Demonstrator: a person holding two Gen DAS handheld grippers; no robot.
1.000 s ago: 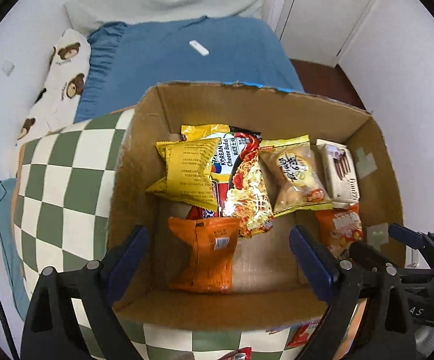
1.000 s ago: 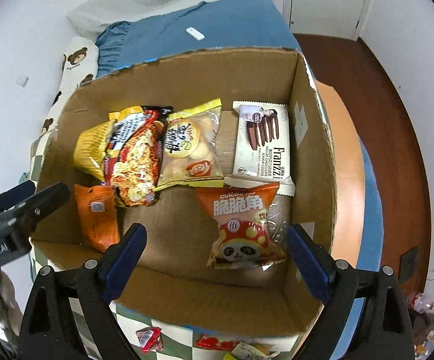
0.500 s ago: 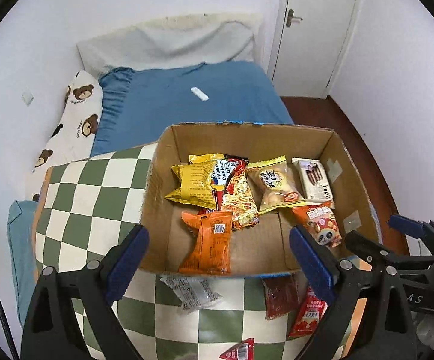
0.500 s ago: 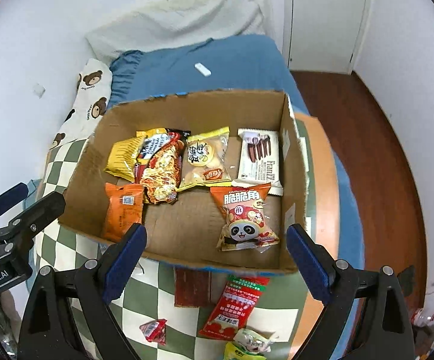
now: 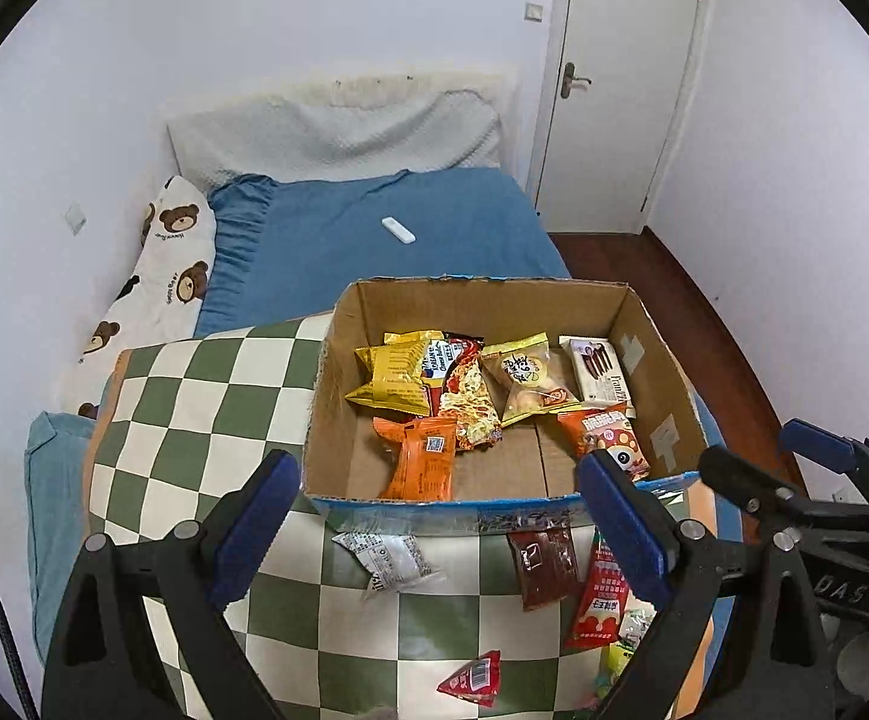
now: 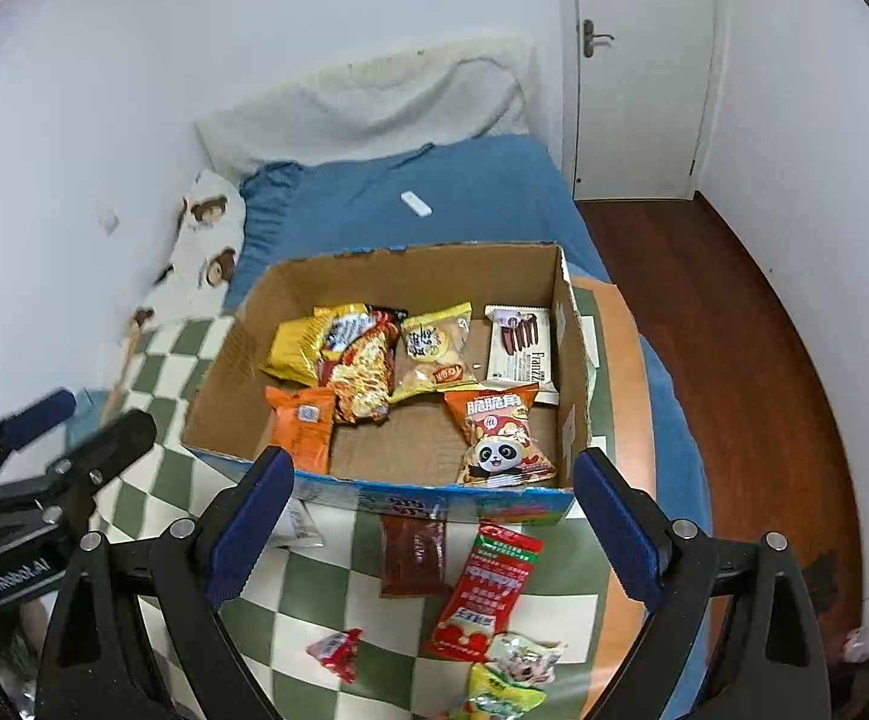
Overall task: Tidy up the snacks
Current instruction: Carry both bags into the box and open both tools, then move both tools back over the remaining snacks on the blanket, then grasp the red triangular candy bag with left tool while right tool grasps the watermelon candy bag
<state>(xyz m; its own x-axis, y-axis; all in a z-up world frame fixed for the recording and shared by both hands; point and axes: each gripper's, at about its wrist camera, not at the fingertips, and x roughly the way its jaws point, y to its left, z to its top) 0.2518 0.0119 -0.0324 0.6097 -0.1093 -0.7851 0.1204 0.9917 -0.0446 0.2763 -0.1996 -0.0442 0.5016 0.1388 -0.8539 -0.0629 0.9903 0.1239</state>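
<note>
An open cardboard box (image 5: pixel 338 360) (image 6: pixel 218 360) sits on a green-and-white checked cloth (image 5: pixel 194 396) (image 6: pixel 314 588) and holds several snack packs: a yellow bag (image 5: pixel 392 378), a noodle pack (image 6: pixel 362 372), an orange pack (image 5: pixel 422 465) and a panda bag (image 6: pixel 500 438). Loose on the cloth in front of the box lie a brown packet (image 6: pixel 413 555), a long red packet (image 6: pixel 485 588), a white wrapper (image 5: pixel 383 561) and a small red sweet (image 6: pixel 335 651). My left gripper (image 5: pixel 440 528) and right gripper (image 6: pixel 434 528) both hang open and empty above the box's near edge.
Behind the box is a bed with a blue sheet (image 5: pixel 386 228), a small white remote (image 5: pixel 398 230), a bear-print pillow (image 5: pixel 164 276) and a white cushion (image 5: pixel 338 132). A white door (image 5: pixel 620 78) and dark wooden floor (image 6: pixel 734 360) lie at the right.
Both grippers have risen and pulled back from the box. The box now looks smaller, and the loose packets on the cloth in front of it have come into sight.
</note>
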